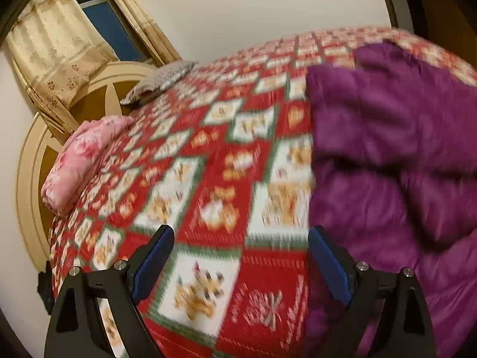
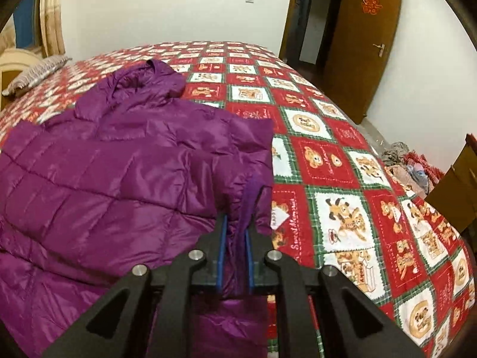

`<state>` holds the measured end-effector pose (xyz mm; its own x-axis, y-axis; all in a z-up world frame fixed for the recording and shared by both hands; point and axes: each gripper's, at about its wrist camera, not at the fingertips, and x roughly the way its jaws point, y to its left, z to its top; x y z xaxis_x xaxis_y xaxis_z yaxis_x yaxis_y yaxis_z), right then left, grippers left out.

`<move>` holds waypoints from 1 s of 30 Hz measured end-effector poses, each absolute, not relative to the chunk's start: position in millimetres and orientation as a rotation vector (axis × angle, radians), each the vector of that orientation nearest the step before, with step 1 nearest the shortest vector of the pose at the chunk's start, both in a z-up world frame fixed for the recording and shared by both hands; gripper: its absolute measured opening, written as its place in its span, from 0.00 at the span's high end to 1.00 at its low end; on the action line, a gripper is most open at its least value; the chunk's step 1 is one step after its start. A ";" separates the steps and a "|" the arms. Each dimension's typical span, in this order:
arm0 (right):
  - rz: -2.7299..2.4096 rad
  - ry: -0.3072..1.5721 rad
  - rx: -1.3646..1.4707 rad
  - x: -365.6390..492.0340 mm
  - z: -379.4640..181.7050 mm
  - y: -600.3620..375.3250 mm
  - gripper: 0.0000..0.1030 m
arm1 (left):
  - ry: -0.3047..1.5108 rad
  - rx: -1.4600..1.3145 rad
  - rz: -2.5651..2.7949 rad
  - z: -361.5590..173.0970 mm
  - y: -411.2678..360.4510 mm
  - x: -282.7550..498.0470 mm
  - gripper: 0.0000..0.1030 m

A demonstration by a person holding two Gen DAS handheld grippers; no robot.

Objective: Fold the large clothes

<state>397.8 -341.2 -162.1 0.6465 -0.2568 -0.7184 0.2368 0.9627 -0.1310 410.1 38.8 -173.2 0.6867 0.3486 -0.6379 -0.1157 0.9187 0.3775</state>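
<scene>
A large purple quilted hooded jacket (image 2: 119, 161) lies spread on the bed, hood toward the far side. My right gripper (image 2: 237, 229) is shut on the jacket's near right edge, with purple fabric pinched between its blue pads (image 2: 222, 238). In the left wrist view the jacket (image 1: 387, 149) fills the right side, blurred by motion. My left gripper (image 1: 241, 244) is open and empty above the bedspread, its right finger (image 1: 325, 256) close beside the jacket's left edge.
The bed carries a red, white and green patchwork bedspread (image 2: 342, 179). A pink folded quilt (image 1: 80, 161) and a grey pillow (image 1: 161, 80) lie by the headboard. An open wooden door (image 2: 363, 44) and a pile of clothes (image 2: 408, 167) stand to the right.
</scene>
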 end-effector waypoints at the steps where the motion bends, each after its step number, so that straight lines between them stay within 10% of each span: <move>1: -0.274 0.821 -0.017 396.5 -161.1 -343.4 0.87 | 0.760 0.321 0.271 -165.3 39.0 414.8 0.11; 4: -0.283 0.823 -0.004 395.6 -158.4 -346.7 0.86 | 0.712 0.298 0.284 -135.7 33.5 439.0 0.11; 7: -0.317 0.800 0.045 388.5 -148.6 -353.4 0.57 | 0.653 0.293 0.279 -115.7 17.4 461.5 0.11; 17: -0.251 0.663 0.016 400.5 -97.5 -313.4 0.64 | 0.771 0.328 0.354 -173.1 -6.6 546.6 0.11; 30: -0.283 0.782 -0.041 444.5 -181.8 -320.7 0.73 | 0.759 0.387 0.339 -209.9 -27.0 541.3 0.11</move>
